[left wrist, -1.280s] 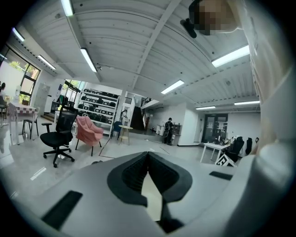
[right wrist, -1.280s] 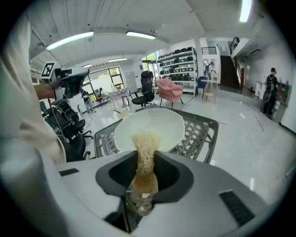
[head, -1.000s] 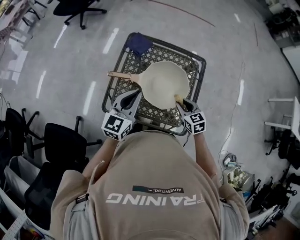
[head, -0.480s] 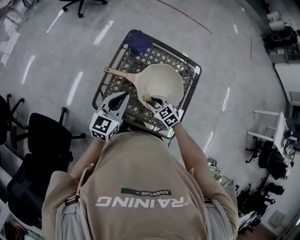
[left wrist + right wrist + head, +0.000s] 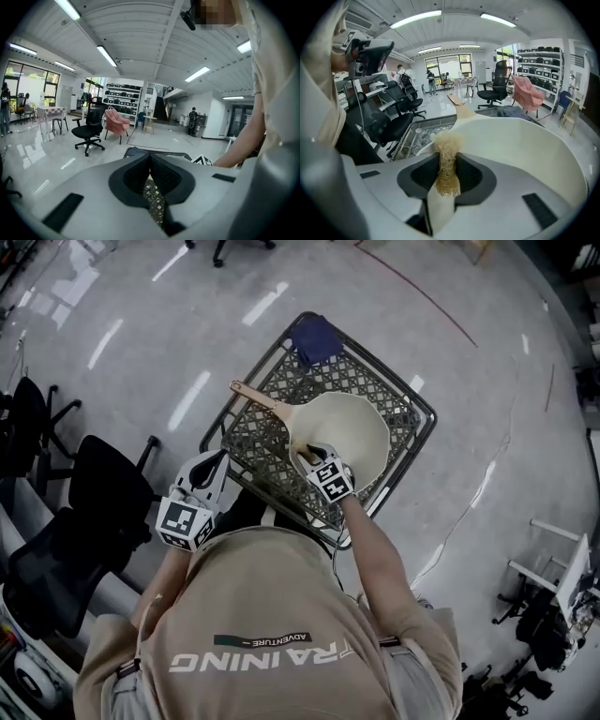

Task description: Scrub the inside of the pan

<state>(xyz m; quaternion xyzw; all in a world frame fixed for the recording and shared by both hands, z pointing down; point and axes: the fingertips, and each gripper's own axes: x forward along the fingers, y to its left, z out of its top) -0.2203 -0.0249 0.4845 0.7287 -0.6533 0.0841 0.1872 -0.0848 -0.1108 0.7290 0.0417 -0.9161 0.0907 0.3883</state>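
As its own view shows clearly, right tool (image 5: 447, 160) pinches a scrubber (image 5: 446, 139).

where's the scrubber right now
The scrubber is clamped in the right gripper, mid-frame in the head view, at the left side of the pan, near its handle.

From my right gripper (image 5: 307, 452), the pan (image 5: 364, 427) lies open toward 2 o'clock. Its handle (image 5: 258, 399) bars 10 o'clock, and a blue cloth (image 5: 317, 339) sits at 12.
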